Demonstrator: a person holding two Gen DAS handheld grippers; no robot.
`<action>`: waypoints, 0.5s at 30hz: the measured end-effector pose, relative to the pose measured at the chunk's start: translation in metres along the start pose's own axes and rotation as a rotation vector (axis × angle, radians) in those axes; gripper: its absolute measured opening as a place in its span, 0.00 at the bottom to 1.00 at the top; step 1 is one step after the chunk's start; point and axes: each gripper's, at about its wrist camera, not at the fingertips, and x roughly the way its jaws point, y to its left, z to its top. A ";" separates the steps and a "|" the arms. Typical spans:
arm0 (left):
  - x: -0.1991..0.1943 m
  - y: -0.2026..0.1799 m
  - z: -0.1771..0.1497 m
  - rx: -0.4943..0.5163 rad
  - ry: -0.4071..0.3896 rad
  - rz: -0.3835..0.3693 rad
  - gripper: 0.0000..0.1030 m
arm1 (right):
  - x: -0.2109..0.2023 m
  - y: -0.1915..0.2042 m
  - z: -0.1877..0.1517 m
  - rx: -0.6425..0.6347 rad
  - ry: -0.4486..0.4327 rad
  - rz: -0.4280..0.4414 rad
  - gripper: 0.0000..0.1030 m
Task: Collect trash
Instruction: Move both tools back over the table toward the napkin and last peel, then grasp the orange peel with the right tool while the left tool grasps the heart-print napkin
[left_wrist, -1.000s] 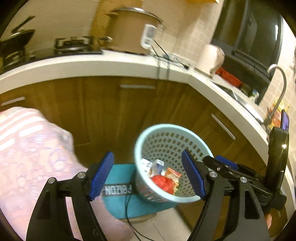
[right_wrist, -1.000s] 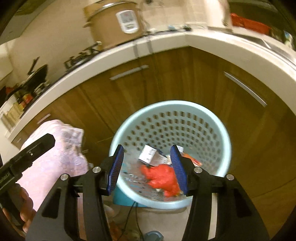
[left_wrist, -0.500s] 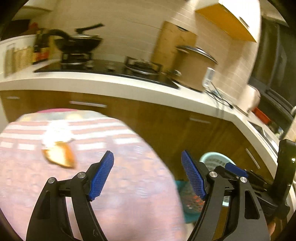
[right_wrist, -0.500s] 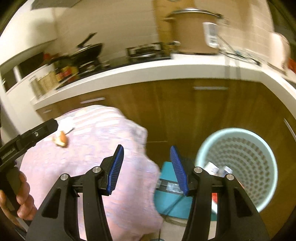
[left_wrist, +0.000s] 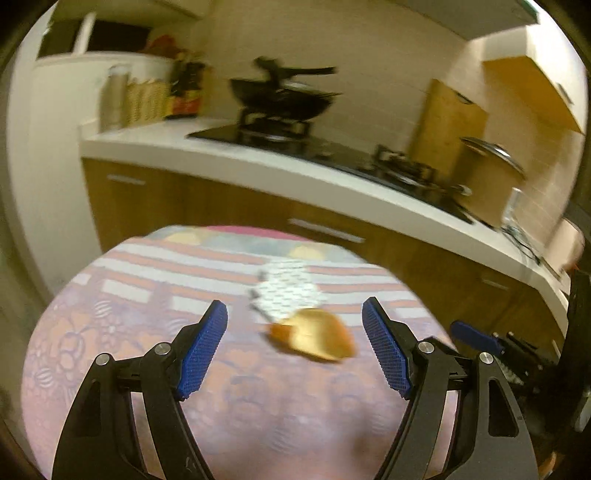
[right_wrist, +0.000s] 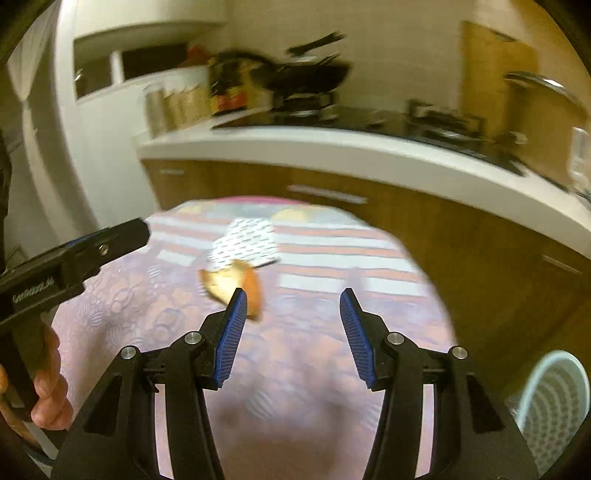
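The left gripper (left_wrist: 294, 345) stood spread wide with nothing between its blue pads, hanging over the round table's patterned cloth (left_wrist: 122, 332) and aimed at two bits of trash lying there: an orange peel (left_wrist: 314, 334) and, touching it on the far side, a crumpled dotted wrapper (left_wrist: 286, 293). The right gripper (right_wrist: 290, 334) was also parted, less widely, and empty; the peel sat just ahead of its left pad in that view. The pale blue basket (right_wrist: 554, 402) waited on the floor at the table's right, below the kitchen counter (right_wrist: 332, 147). Both views were smeared by motion, so the fine shape of the scraps was hard to read. The step looked like an approach to the next pickup. To do it well, the hand should slow and steady first, centre the peel between the left pads, come down low enough to catch its curved edge without snagging the cloth, then close gently so the soft peel did not slip or drag the wrapper along
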 end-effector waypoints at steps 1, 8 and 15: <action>0.007 0.008 0.000 -0.016 0.011 0.008 0.72 | 0.015 0.009 0.001 -0.021 0.024 0.007 0.48; 0.044 0.056 -0.009 -0.150 0.039 0.009 0.72 | 0.078 0.041 -0.006 -0.119 0.148 0.035 0.63; 0.057 0.076 -0.021 -0.205 0.065 0.022 0.72 | 0.115 0.055 -0.004 -0.144 0.225 0.053 0.76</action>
